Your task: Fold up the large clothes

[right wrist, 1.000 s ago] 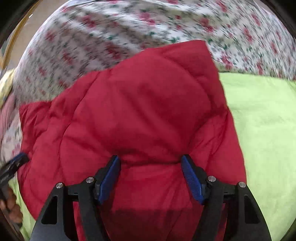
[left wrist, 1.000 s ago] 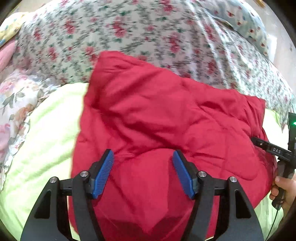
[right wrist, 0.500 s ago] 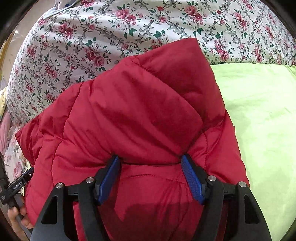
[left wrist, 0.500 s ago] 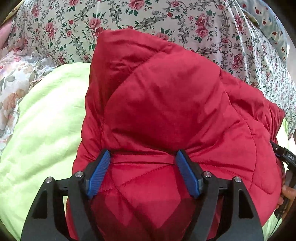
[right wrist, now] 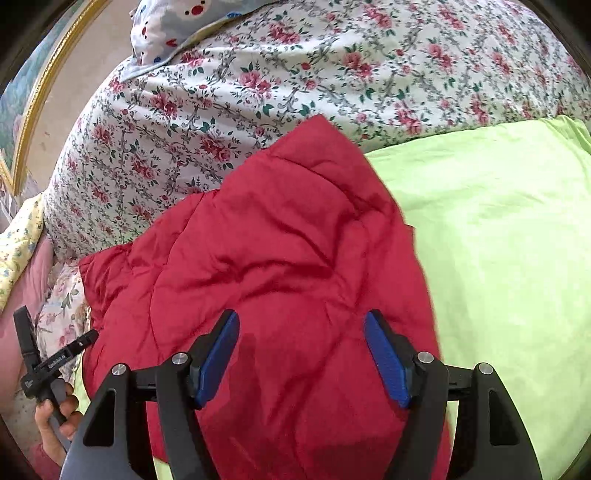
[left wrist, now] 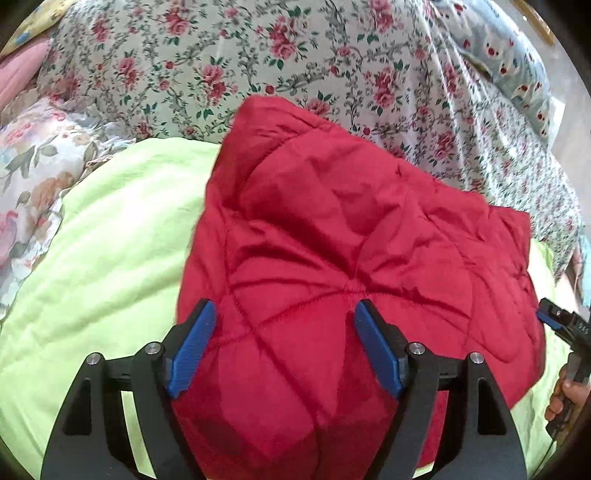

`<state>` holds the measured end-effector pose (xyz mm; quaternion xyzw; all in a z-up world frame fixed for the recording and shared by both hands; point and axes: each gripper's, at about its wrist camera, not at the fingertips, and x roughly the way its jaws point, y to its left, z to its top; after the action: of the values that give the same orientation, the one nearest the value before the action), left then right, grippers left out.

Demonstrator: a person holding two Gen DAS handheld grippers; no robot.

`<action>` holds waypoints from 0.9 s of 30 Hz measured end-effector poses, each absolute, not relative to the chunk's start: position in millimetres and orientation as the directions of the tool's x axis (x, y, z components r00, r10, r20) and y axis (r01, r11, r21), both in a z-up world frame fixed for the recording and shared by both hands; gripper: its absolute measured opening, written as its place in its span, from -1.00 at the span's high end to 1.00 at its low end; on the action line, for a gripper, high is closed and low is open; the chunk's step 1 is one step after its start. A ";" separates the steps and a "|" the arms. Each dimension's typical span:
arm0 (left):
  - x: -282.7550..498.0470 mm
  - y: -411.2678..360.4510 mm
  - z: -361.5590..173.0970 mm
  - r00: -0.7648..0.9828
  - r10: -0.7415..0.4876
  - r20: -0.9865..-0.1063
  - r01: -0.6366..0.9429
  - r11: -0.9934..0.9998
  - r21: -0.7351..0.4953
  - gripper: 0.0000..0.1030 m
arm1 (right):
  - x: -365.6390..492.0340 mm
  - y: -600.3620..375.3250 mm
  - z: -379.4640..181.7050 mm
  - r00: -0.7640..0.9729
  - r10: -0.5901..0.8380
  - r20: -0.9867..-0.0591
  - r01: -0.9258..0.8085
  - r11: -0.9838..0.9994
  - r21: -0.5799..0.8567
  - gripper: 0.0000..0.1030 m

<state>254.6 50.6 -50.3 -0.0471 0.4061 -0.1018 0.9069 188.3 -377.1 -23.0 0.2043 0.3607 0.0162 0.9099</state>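
Note:
A red quilted jacket [left wrist: 351,221] lies folded into a thick pad on a lime-green sheet [left wrist: 110,240]. My left gripper [left wrist: 283,306] hovers over its near left part, jaws wide; the blue pads [left wrist: 192,347] flank the puffy fabric without pinching it. In the right wrist view the jacket [right wrist: 277,240] fills the middle. My right gripper [right wrist: 302,314] stands open over its near right part, with fabric below and between the fingers but not gripped. Each view catches the other gripper at its edge, held in a hand [right wrist: 55,410].
A bulky floral duvet [left wrist: 258,55] rises right behind the jacket. A pale spotted pillow [right wrist: 173,26] lies on top of it. The green sheet [right wrist: 498,240] extends to the right of the jacket. A gold picture frame [right wrist: 33,92] is at the far left.
The jacket's upper layer, heaped up against both pairs of fingertips half a second ago, now lies flatter. Both grippers have drawn back from it, and the left jaws stand wider.

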 end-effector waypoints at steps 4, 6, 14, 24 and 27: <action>247.4 65.3 -45.5 0.651 -0.236 -0.722 0.136 0.971 -0.196 -0.53 | 172.1 -383.6 -21.4 0.746 0.149 -0.649 0.133 0.922 0.364 -0.40; 243.2 74.3 -43.8 0.663 -0.234 -0.711 0.125 0.971 -0.203 -0.53 | 164.5 -390.9 -20.8 0.755 0.130 -0.642 0.148 0.921 0.361 -0.42; 242.2 100.4 -51.1 0.651 -0.244 -0.719 0.083 0.964 -0.251 -0.53 | 162.4 -410.4 -34.8 0.735 0.118 -0.668 0.198 0.905 0.377 -0.43; 248.3 108.0 -60.7 0.623 -0.295 -0.725 0.070 0.943 -0.324 -0.53 | 163.0 -412.5 -43.9 0.718 0.139 -0.682 0.206 0.893 0.399 -0.45; 251.2 110.1 -64.0 0.610 -0.325 -0.723 0.063 0.929 -0.364 -0.54 | 163.7 -413.7 -46.6 0.715 0.145 -0.684 0.212 0.887 0.410 -0.46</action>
<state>251.2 110.1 -64.0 -0.1527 0.4280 -0.1096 0.8840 163.7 -413.7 -46.6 0.2366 0.3774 -0.0186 0.8951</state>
